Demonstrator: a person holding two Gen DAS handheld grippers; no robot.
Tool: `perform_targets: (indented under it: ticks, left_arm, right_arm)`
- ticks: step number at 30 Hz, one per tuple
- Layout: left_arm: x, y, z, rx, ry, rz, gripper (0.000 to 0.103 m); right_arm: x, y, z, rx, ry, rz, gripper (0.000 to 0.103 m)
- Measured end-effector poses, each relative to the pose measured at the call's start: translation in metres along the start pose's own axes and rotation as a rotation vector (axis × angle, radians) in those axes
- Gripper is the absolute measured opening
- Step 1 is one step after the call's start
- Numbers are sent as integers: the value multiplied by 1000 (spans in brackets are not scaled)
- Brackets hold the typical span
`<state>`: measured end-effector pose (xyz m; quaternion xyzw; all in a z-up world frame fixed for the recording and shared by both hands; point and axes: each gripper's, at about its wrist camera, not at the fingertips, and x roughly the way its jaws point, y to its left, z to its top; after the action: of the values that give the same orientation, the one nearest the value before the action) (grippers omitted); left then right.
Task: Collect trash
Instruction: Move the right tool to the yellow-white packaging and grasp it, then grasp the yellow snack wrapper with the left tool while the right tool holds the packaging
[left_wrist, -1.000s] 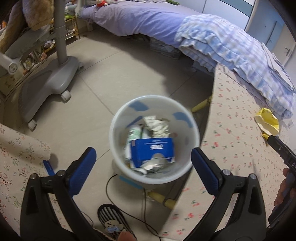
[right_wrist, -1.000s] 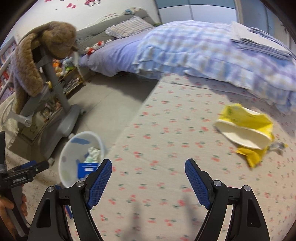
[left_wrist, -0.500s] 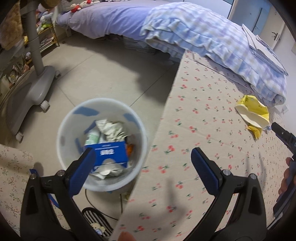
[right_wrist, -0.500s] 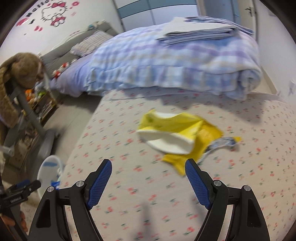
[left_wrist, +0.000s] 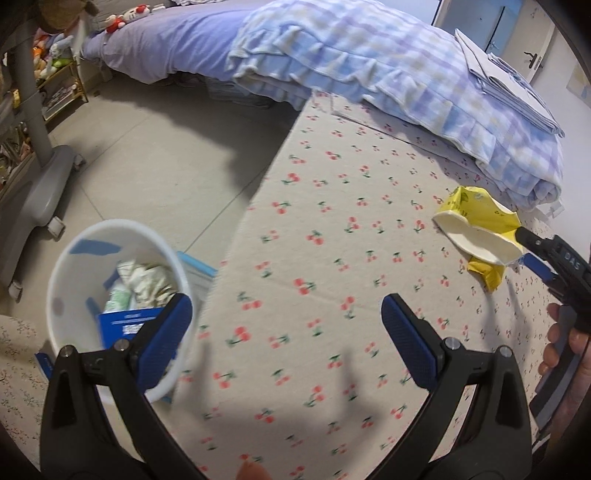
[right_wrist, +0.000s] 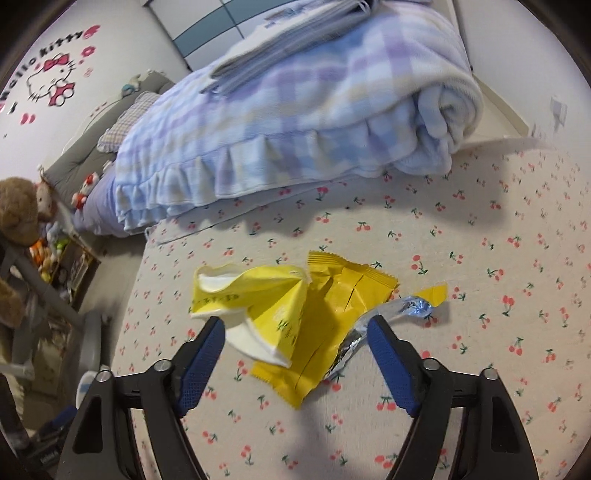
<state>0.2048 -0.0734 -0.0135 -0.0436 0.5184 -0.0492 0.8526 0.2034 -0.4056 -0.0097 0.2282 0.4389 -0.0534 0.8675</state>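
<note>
A yellow snack wrapper with a white torn inner part (right_wrist: 295, 317) lies on the cherry-print table cover (right_wrist: 480, 332), with a silver foil scrap (right_wrist: 399, 310) at its right. My right gripper (right_wrist: 295, 339) is open, its jaws either side of the wrapper, just above it. The wrapper also shows in the left wrist view (left_wrist: 480, 236), with the right gripper (left_wrist: 535, 251) at it. My left gripper (left_wrist: 284, 328) is open and empty above the table edge. A white trash bin (left_wrist: 74, 258) with paper and a blue box stands on the floor at left.
A folded blue-purple plaid blanket (right_wrist: 295, 110) lies at the table's far side. A grey wheeled stand (left_wrist: 33, 184) is on the floor at left. A bed with toys (left_wrist: 166, 37) is behind.
The left gripper swung right, from over the bin to over the table. The right gripper moved forward up to the yellow wrapper, which now lies between its jaws.
</note>
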Motion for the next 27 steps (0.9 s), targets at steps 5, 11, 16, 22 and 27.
perform_targets:
  ticks: [5,11,16,22,27]
  left_arm:
    - [11,-12,3,-6,11,-26,102]
    - [20,-30,3,13,18,-52,102]
    - [24,-55,2,51,9,-94,102]
    - [31,-102,-7,149,-14,-169,101]
    - [39,-142,-11,240,-45,-230,96]
  right_arm:
    - [16,-1,3,22,6,30,63]
    - [24,1,3,13,27,86,23]
    - [-4,-2,6,-8,-29,110,18]
    - [-50,-36,13,37,-101,98,18]
    - [-80,-85,12,99,-119,57,18]
